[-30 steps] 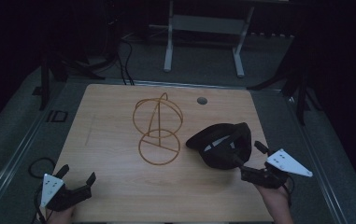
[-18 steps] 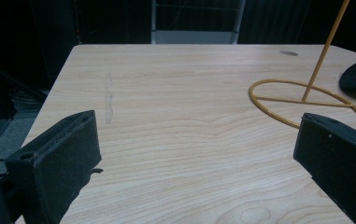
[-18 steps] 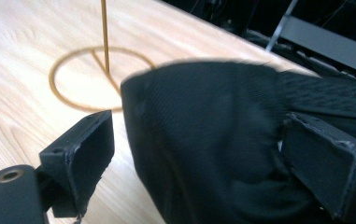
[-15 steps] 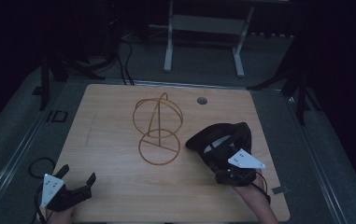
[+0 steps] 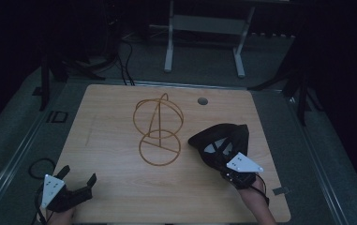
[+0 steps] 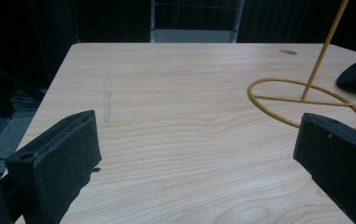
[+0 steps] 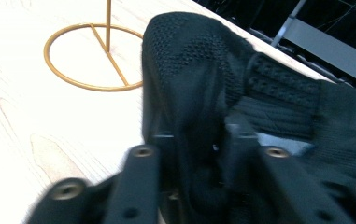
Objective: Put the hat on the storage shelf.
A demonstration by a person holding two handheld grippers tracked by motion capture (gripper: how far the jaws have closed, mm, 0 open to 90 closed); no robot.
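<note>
In the right gripper view, the right gripper (image 7: 192, 154) is blurred along the bottom edge, its jaw tips buried in the black cap (image 7: 213, 84), which the right edge cuts off.

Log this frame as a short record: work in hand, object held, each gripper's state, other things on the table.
work in hand: gripping the black cap at its near edge
right gripper: jaws have just been closing, pinched on the cap's fabric
left gripper: open, nothing between the jaws, at the table's near left corner
gold wire stand: upright, left of the cap, apart from it
cap position: lying on the table, right of centre
</note>
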